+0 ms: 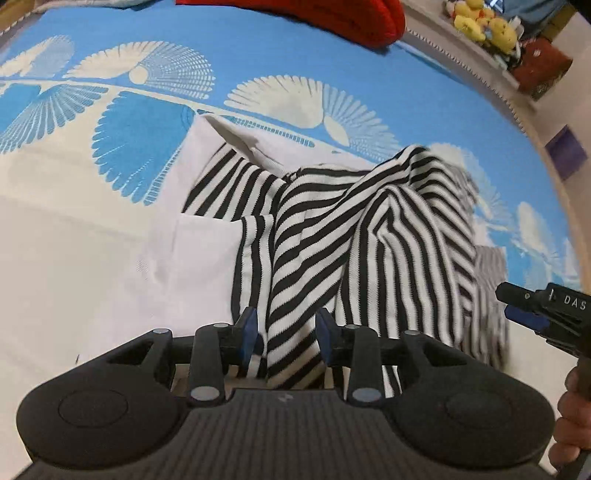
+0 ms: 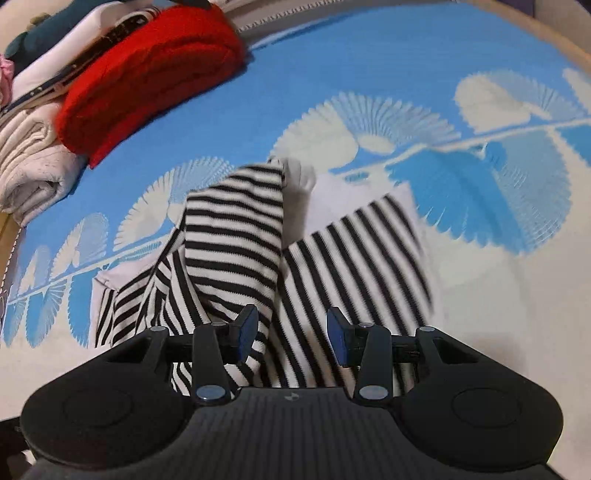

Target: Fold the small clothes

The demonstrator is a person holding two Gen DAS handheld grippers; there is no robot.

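Left wrist view looks down on a blue cover (image 1: 258, 48) with a white fan pattern, and this cover lies under everything. On its left part a white cloth (image 1: 122, 258) is spread flat. On the white cloth, toward the middle, lies the striped shirt (image 1: 369, 229), black and white, crumpled and partly doubled over itself. At the bottom the left gripper (image 1: 286, 338) stands with its jaws partly apart. A fold of the shirt runs between the blue pads (image 1: 248, 332), but the pads do not press on it; the cloth hangs loose in the gap. At the top a red garment (image 1: 332, 18) lies on the far edge of the cover, and to its right yellow soft toys (image 1: 484, 24) sit on a shelf. At the right edge the right gripper (image 1: 532, 314) comes into the picture, with a hand (image 1: 572, 413) under it; its jaws are not clear from here. In the right wrist view, folded pale clothes (image 2: 33, 170) are stacked at the far left, and the red garment (image 2: 147, 81) lies beside them, touching the stack. The shirt (image 2: 232, 236) is in the middle of the cover (image 2: 369, 59), with one part folded over. The right gripper (image 2: 293, 336) at the bottom has its jaws partly apart above the shirt. Striped cloth lies between and under the pads (image 2: 338, 338), and I see no pinch on it. Some stripes on the right are blurred.
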